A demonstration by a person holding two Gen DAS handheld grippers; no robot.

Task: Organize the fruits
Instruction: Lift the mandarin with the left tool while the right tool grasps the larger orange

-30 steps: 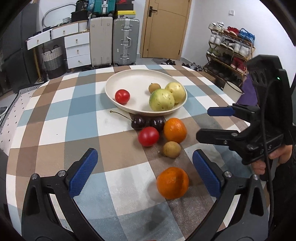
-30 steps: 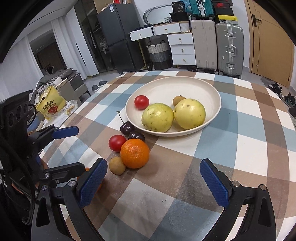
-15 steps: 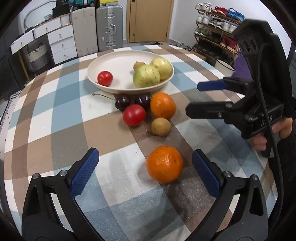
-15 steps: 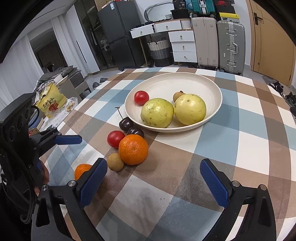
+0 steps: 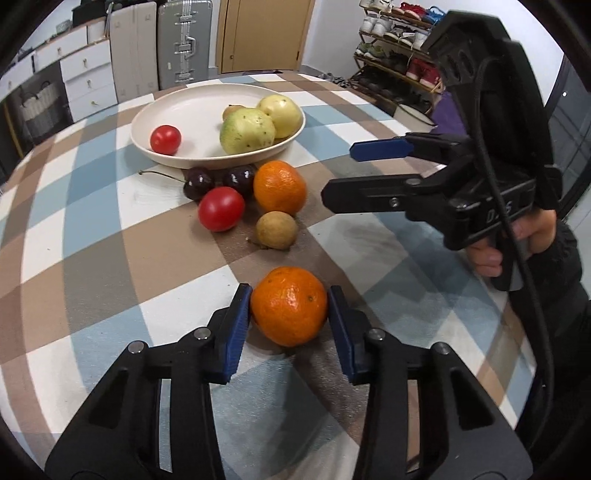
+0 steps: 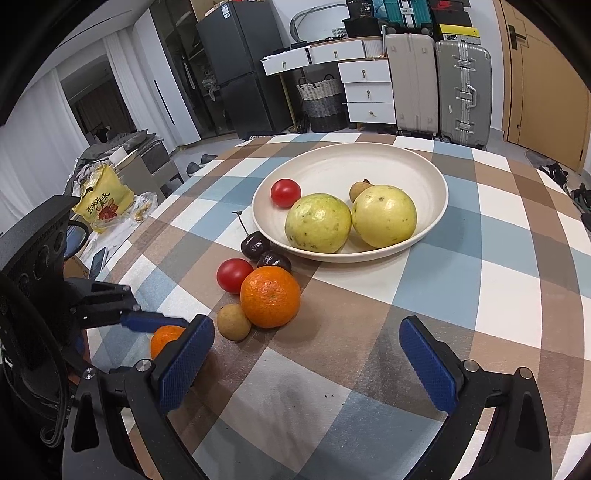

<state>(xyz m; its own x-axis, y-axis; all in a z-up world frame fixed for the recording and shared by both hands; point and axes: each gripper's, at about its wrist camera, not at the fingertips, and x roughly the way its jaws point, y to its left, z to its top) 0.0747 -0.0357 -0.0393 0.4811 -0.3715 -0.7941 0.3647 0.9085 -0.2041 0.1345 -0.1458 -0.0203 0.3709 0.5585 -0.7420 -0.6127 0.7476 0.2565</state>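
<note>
Faintly, "36" on black case [image 6: 364,10]

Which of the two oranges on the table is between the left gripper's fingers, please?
The lone orange nearest the camera, apart from the fruit cluster; the left gripper is closing on it. The other orange sits beside the cherries.

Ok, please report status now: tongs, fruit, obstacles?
Left tongs closing around the near orange on the table. Right tongs open, empty. Bowl ahead, loose fruit between.
</note>
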